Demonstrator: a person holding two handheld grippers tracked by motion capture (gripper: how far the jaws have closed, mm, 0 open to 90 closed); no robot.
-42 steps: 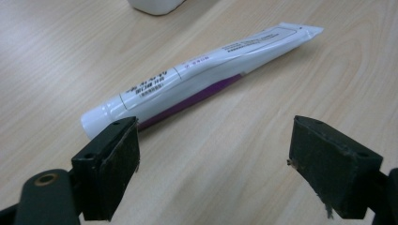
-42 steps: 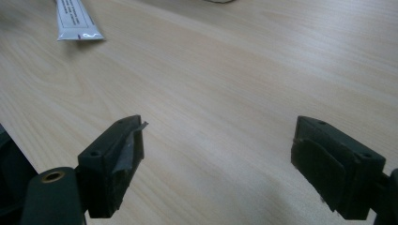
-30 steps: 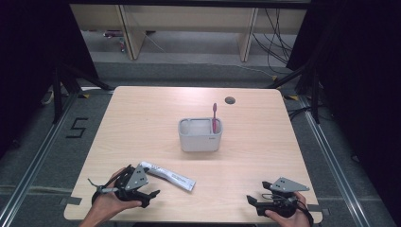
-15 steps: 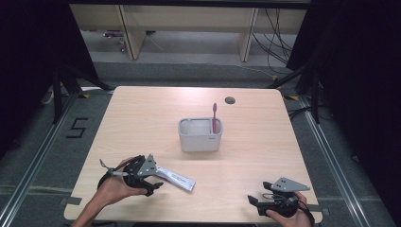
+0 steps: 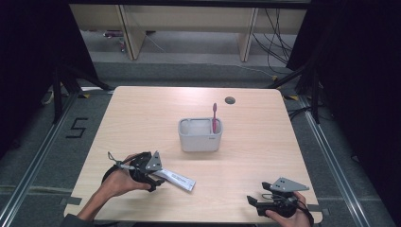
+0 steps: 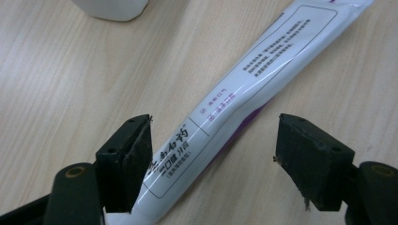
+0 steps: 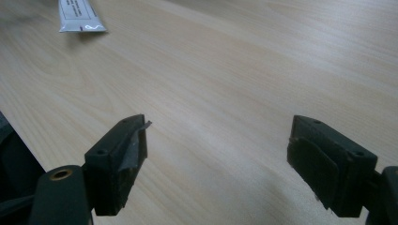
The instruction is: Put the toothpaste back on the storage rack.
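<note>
A white toothpaste tube (image 5: 176, 178) (image 6: 244, 89) lies flat on the wooden table (image 5: 265, 156), near its front left. My left gripper (image 5: 152, 178) (image 6: 213, 161) is open, low over the tube's near end, one jaw on each side of it; the left jaw looks to touch the tube's edge. A light grey holder (image 5: 200, 135) stands at mid-table with a pink toothbrush (image 5: 214, 117) upright in its right compartment. My right gripper (image 5: 253, 204) (image 7: 218, 159) rests open at the front right edge, nothing between its jaws. The tube's crimped end (image 7: 80, 18) lies far off in the right gripper view.
A round cable hole (image 5: 230, 100) sits near the table's far edge. Metal floor rails (image 5: 38, 156) run along both sides of the table. Shelving and cables (image 5: 265, 28) lie beyond the far edge. The holder's base (image 6: 110, 7) shows at the top of the left gripper view.
My left gripper has moved right and forward onto the near end of the toothpaste tube. The right gripper has stayed put.
</note>
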